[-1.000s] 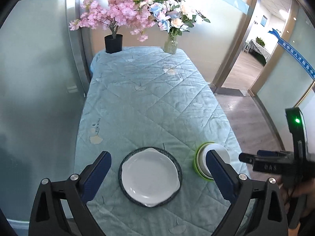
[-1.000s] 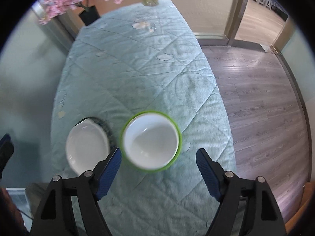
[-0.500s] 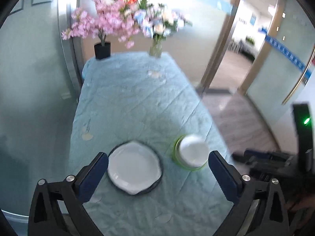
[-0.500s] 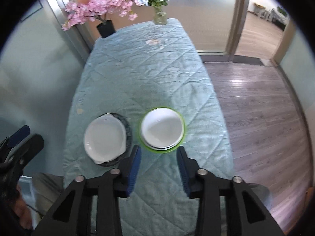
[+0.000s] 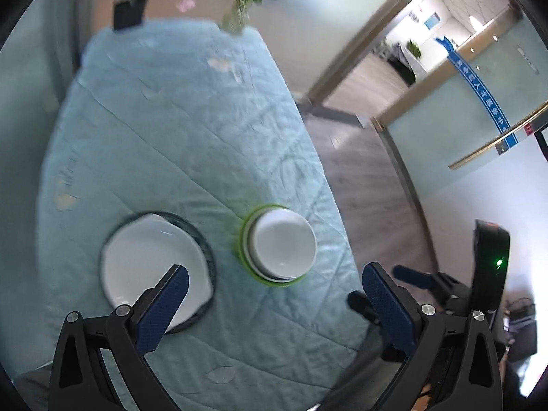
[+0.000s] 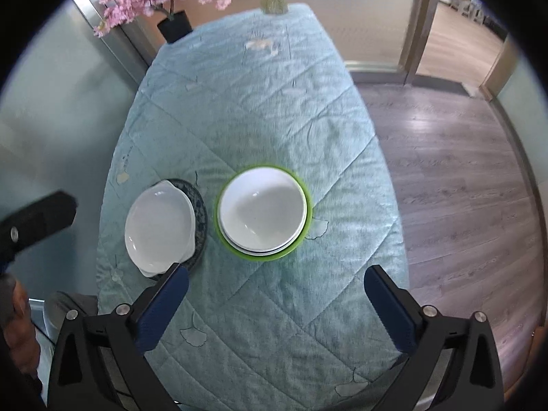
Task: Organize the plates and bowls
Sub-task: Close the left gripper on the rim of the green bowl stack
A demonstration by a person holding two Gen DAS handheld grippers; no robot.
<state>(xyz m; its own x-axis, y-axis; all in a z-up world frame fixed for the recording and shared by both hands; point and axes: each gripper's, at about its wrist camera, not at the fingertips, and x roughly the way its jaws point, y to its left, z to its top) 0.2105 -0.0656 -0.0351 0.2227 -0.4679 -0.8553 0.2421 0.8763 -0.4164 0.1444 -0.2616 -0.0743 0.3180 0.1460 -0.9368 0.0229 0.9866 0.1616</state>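
- Quilted teal tablecloth (image 6: pixel 260 109) covers a long table beside a wood-plank floor (image 6: pixel 455 178); a black pot of pink blossoms (image 6: pixel 173 25) and a glass vase (image 6: pixel 273 0) stand at the far end, well apart from the crockery.
- Right gripper (image 6: pixel 275 303): jaws wide apart, holding nothing, poised above the near end of the table, short of the bowls.
- Left gripper (image 5: pixel 272 303): jaws likewise wide apart and empty, raised above the same near end; this view is motion-blurred.
- Bowl stack (image 6: pixel 263 214): white bowls nested inside one another, seated on a green plate (image 6: pixel 306 227) whose rim shows as a ring around them. It lies just ahead of the right gripper, between its fingers in that view.
- Plate stack (image 6: pixel 160 224): a white plate with small lugs at its edges resting on a dark patterned plate (image 6: pixel 202 219), just beside the bowl stack on its left; the two stacks appear not to touch.
- Handling, as a judgement: the pieces look like glazed ceramic, so stiff, fairly heavy when stacked, slippery at the glaze and liable to chip or break if dropped or knocked together.
- Grip, as a judgement: the rim is the only part thin enough for the jaws. One finger inside and one outside the bowl wall, or across a plate lip at a lug, seems the surest hold.
- Risk, as a judgement: lifting a nested bowl by one edge may tilt it and drag its neighbour.
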